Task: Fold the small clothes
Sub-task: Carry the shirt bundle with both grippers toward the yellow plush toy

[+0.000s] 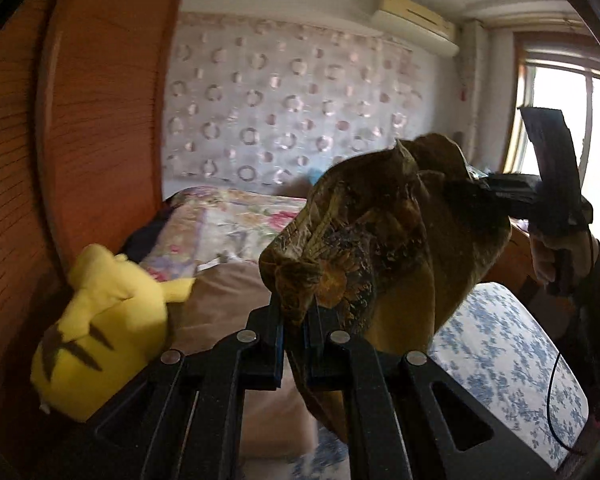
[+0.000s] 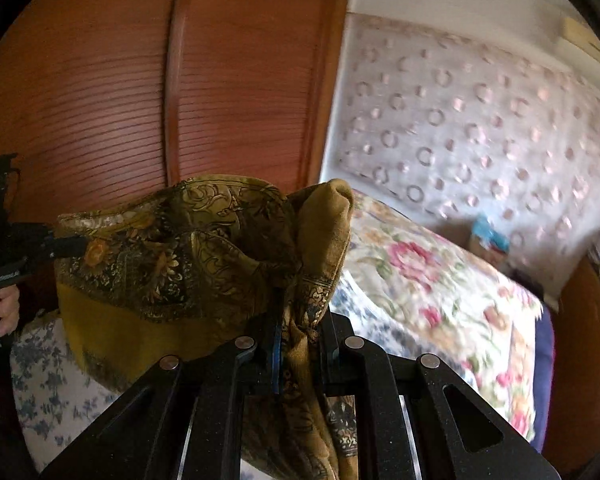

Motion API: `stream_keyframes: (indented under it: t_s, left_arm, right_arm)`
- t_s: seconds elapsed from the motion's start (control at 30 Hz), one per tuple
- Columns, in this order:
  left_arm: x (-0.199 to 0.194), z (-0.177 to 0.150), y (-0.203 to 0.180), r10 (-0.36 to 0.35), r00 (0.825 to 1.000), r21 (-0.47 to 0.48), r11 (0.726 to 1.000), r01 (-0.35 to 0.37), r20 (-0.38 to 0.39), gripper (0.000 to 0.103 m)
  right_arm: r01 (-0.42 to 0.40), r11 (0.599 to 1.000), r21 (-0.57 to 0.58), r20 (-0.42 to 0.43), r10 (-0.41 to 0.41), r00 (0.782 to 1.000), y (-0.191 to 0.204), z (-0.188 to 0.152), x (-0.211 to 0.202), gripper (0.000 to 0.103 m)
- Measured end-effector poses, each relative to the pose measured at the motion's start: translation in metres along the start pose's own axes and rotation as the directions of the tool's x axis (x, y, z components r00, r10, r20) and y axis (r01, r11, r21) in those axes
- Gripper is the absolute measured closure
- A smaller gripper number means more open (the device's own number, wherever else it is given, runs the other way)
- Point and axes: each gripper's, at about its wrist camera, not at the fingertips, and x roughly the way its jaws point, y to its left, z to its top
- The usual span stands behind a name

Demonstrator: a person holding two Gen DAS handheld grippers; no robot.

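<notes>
Hanging in the air between the two tongs is a mustard cloth (image 1: 364, 240) with dark flower patterns on it. The left gripper (image 1: 296, 320) has its two fingers pinched almost together on one bunched corner of the cloth, low in the left wrist view. The right gripper (image 2: 304, 344) is pinched the same way on another bunched part, with a fold of cloth poking up above its fingers. From the left wrist view, the other tong shows far to the right, held by a hand (image 1: 560, 256), and its tip goes into the cloth. From the right wrist view, the left tong shows at the far left, biting the top edge of the cloth, with a hand (image 2: 4, 308) under it. The cloth sags and crumples between the two grips, up off the bed. Below it lies a white sheet with blue flowers (image 1: 512, 356). Farther back is a quilt with pink flowers (image 2: 428, 280). A yellow plush toy (image 1: 104, 328) sits at the left, beside the brown wooden wardrobe (image 2: 228, 80). The wall behind has a cover with ring shapes (image 1: 284, 112), and a window (image 1: 572, 128) glows bright at the right. Both views are a bit blurry.
</notes>
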Motion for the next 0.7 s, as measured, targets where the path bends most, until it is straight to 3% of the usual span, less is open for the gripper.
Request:
stream_keyframes:
  t_s: [0.2, 0.43, 0.67, 0.7]
  left_arm:
    - [-0.005, -0.029, 0.033, 0.071, 0.997, -0.067, 0.995, -0.074, -0.035, 0.096]
    - [0.006, -0.053, 0.057, 0.151, 0.983, -0.064, 0.985, -0.158, -0.103, 0.096]
    - [0.019, -0.074, 0.074, 0.179, 0.969, -0.099, 0.975, -0.197, -0.168, 0.096]
    - [0.02, -0.076, 0.076, 0.183, 0.968, -0.1, 0.974, -0.202, -0.173, 0.096]
  right_arm:
    - [-0.076, 0.991, -0.113, -0.036, 0.073, 0.997, 0.017, 0.038, 0.04, 0.09]
    - [-0.125, 0.971, -0.202, -0.103, 0.106, 0.989, 0.037, 0.063, 0.105, 0.09]
    - [-0.121, 0.978, -0.17, -0.1, 0.105, 0.989, 0.043, 0.072, 0.137, 0.09]
    - [-0.105, 0.982, -0.159, -0.089, 0.092, 0.992, 0.041, 0.074, 0.138, 0.079]
